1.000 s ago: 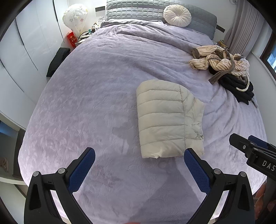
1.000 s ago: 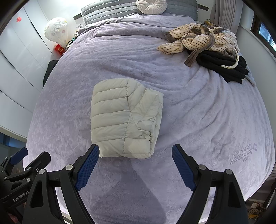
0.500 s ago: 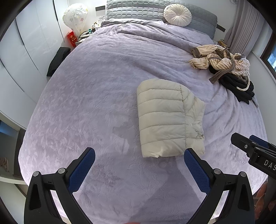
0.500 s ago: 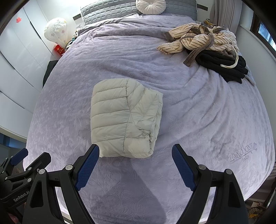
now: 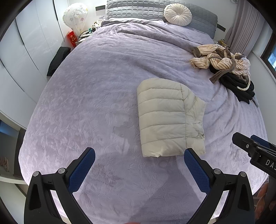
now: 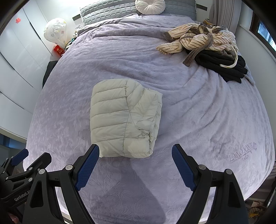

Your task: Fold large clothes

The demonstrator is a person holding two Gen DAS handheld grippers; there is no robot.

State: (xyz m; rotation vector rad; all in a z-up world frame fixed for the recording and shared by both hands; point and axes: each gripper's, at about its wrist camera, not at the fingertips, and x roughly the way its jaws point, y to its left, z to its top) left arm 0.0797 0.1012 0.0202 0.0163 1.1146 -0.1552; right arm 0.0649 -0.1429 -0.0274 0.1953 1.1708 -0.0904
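From the left wrist view, the left hand-held gripper (image 5: 139, 154) hung released over the near part of the bed, its blue-padded fingers (image 5: 81, 169) spread wide with nothing between them. Just ahead and slightly to its right lay the cream quilted puffer jacket (image 5: 168, 117), folded into a neat rectangle on the lavender embossed bedspread (image 5: 89, 96). Far ahead on the right sat a heap of striped beige and black clothes (image 5: 227, 69); a round white pleated cushion (image 5: 177, 14) rested at the grey quilted headboard. The right hand-held gripper (image 5: 253, 148) poked in at the right edge.

From the right wrist view, the right hand-held gripper (image 6: 135, 151) was likewise released, holding nothing, with the folded jacket (image 6: 124, 117) directly ahead, its near edge just beyond the left fingertip. The clothes heap (image 6: 205, 48) lay far ahead to the right, well apart from the jacket.
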